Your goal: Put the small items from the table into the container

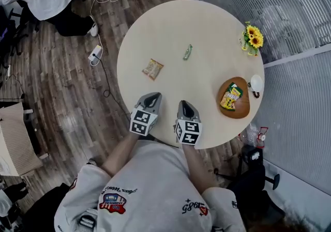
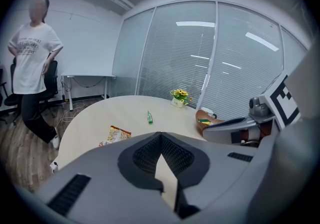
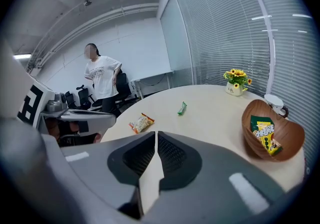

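1. The left gripper [image 1: 153, 96] hangs over the near edge of the round pale beige table [image 1: 170, 24]. Its jaws meet at the tips, with nothing between them.
2. The right gripper [image 1: 185, 104] sits just beside it, also over the near edge. Its jaws are closed tip to tip and it holds nothing.
3. A small orange-and-yellow snack packet [image 1: 152, 68] lies flat on the table beyond the left gripper, apart from both tools.
4. A small green wrapped item [image 1: 187, 51] lies farther in, near the middle of the table, well apart from the grippers.
5. The brown wooden bowl [image 1: 239, 109] stands at the table's right side (this is the only container in sight). It already holds a yellow-and-green packet [image 1: 231, 96].
6. A white cup [image 1: 256, 83] sits just beside the bowl, and a small pot of yellow sunflowers [image 1: 252, 39] stands near the far right edge.
7. A person in a white T-shirt [image 3: 102, 78] stands on the wooden floor beyond the table.
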A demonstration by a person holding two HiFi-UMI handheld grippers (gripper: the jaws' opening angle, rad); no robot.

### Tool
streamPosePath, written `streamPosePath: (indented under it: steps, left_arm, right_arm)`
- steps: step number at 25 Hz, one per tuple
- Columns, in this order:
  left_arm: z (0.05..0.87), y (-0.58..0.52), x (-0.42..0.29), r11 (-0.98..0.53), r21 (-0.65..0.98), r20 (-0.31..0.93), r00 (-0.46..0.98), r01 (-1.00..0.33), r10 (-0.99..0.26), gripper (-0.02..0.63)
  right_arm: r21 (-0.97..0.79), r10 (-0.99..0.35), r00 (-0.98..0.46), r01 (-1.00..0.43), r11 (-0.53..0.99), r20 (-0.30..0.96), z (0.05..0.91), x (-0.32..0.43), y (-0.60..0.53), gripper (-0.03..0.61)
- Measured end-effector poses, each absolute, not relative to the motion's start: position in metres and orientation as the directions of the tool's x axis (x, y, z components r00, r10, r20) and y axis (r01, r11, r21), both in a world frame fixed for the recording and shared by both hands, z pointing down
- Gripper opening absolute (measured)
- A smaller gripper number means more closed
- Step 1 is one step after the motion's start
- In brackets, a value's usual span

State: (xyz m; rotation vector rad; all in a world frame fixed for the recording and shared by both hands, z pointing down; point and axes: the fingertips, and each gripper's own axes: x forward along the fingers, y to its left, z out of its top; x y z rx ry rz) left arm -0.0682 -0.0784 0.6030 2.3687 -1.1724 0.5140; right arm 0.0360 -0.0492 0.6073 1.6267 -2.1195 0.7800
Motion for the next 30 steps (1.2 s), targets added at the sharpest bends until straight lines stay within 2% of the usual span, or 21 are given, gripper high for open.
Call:
streamPosePath:
  steps: [11,14,20,26,30]
  left_arm:
    - [0.605,-0.088,-0.112,-0.488,0.255,0.515,0.545,-0.835,-0.662,0.006]
    - [0.607,-0.09,-0.137,-0.46,0.258,0.523,0.523,-0.85,-0.673,0.006]
    - [0.614,-0.09,-0.177,-0.424,0.26,0.551,0.494,-0.868,-0.673,0.006]
    - [0.624,-0.093,-0.199,-0.409,0.276,0.572,0.491,-0.87,-0.657,0.006]
    - [0.631,-0.095,-0.207,-0.405,0.286,0.581,0.493,-0.869,-0.648,0.006]
  right_arm:
    - [-0.228,-0.692,-0.38,-0.924,0.306,0.614,0.631,-0.027,-0.101,0.021]
    - [-0.237,-0.659,-0.399,-0.915,0.326,0.637,0.647,-0.055,-0.132,0.097]
    - [-0.237,-0.637,-0.353,-0.935,0.263,0.685,0.686,-0.09,-0.192,0.224]
    - [-0.171,-0.601,-0.26,-0.964,0.203,0.756,0.721,-0.097,-0.222,0.227]
    - [-0.161,-0.554,-0.261,-0.961,0.223,0.791,0.732,-0.1,-0.216,0.158]
